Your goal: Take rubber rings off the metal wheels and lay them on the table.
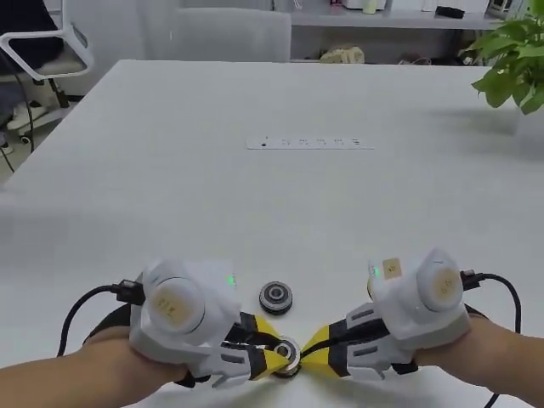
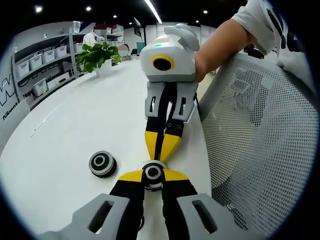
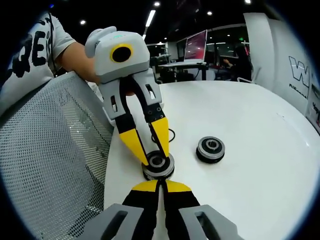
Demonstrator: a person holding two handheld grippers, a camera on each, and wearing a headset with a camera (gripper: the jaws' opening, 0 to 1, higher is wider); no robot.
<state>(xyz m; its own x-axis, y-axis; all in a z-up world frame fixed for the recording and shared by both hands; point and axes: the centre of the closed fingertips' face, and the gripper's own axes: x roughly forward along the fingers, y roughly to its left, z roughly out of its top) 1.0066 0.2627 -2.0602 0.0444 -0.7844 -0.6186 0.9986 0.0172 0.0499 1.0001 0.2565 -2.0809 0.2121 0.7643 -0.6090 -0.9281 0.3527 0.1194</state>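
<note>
Left claw clamped around near wheel; right claw together, touching its rim

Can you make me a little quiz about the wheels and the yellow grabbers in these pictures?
1. Count: how many wheels are on the table?
2. True or false: the loose wheel is stacked on top of the gripped wheel.
3. The left gripper and the right gripper meet at the gripped wheel. Whose jaws sit one on each side of it? A) left B) right C) neither

Key
1. Two.
2. False. It lies apart, beside it.
3. A. The right gripper's jaws are together, with their tips at the wheel's rim.
</note>
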